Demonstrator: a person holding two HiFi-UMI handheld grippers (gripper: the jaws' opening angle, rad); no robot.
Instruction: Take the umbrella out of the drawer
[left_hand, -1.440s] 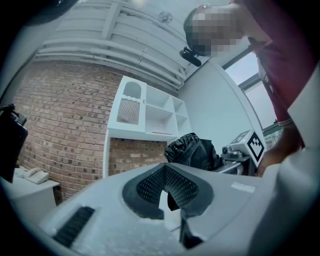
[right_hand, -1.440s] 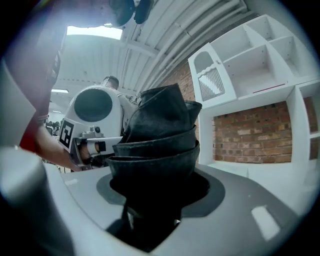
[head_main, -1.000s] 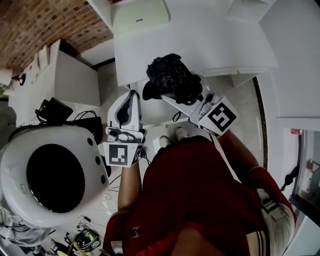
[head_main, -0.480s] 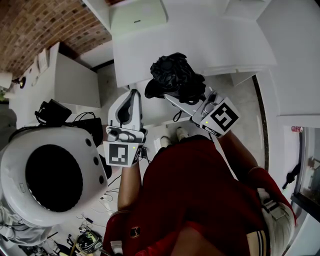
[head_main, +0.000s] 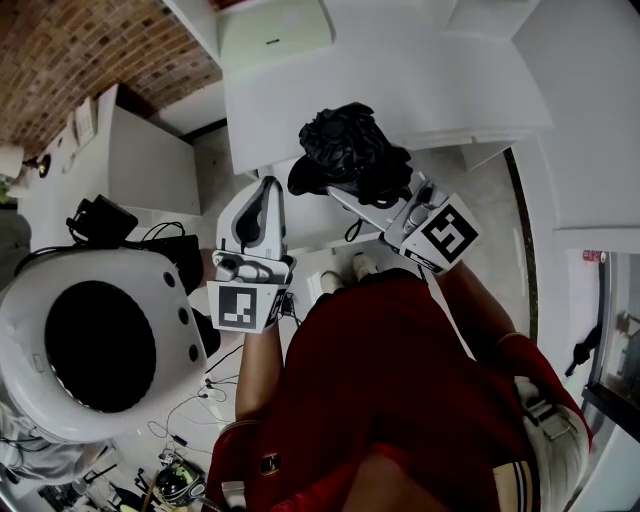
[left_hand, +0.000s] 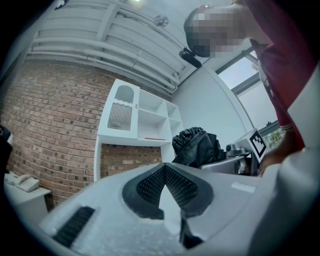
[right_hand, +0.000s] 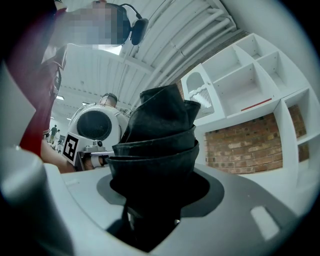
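The black folded umbrella (head_main: 346, 150) hangs in the air in front of the white cabinet (head_main: 400, 90), with my right gripper (head_main: 362, 196) shut on its lower end. In the right gripper view the umbrella's (right_hand: 160, 127) crumpled fabric fills the jaws of that gripper (right_hand: 152, 205). My left gripper (head_main: 264, 190) is held beside it on the left, apart from it, with its pads closed together and nothing between them. The left gripper (left_hand: 164, 171) view shows the umbrella (left_hand: 197, 146) ahead to the right. I cannot make out the drawer itself.
A large white round machine (head_main: 105, 345) with a dark opening stands at the left, with cables (head_main: 200, 395) on the floor by it. A white shelf unit (left_hand: 135, 117) stands against the brick wall (left_hand: 50, 115). The person's red top (head_main: 400, 390) fills the lower middle.
The right gripper and the umbrella have shifted slightly to the right in the head view. The left gripper has stayed where it was.
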